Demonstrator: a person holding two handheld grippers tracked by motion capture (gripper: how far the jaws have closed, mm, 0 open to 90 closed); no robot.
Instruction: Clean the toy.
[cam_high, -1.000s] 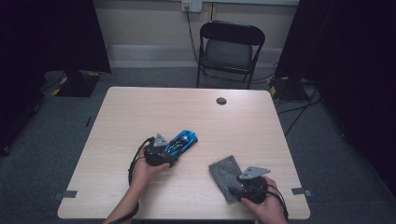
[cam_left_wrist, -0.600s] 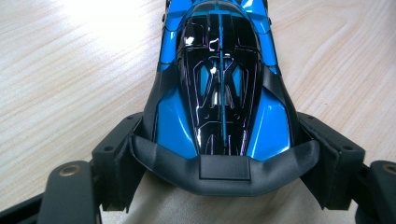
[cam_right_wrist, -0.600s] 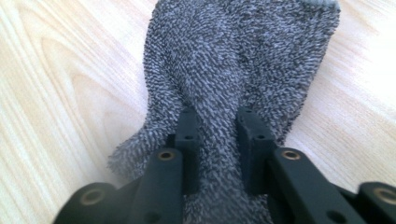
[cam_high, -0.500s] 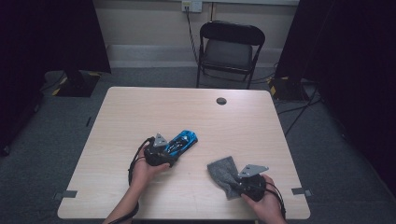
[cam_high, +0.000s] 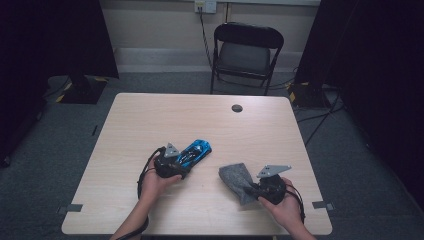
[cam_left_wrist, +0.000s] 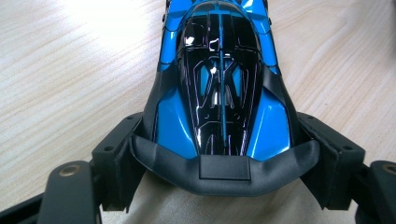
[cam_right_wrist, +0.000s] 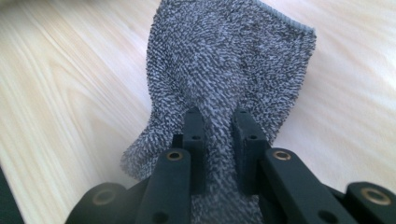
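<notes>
my right fingers (cam_right_wrist: 218, 122) have just been closing and are now pinching the grey cloth (cam_right_wrist: 229, 60), bunching it off the counter (cam_high: 150, 115). my left fingers (cam_left_wrist: 224, 161) are clamping the blue toy car's (cam_left_wrist: 219, 88) tail, so wiping it looks next.

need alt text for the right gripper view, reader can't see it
Two black gripper jaws rise from the bottom and pinch a bunched fold of a grey terry cloth, the right gripper shut on it. The cloth lies on a pale wood table.
</notes>
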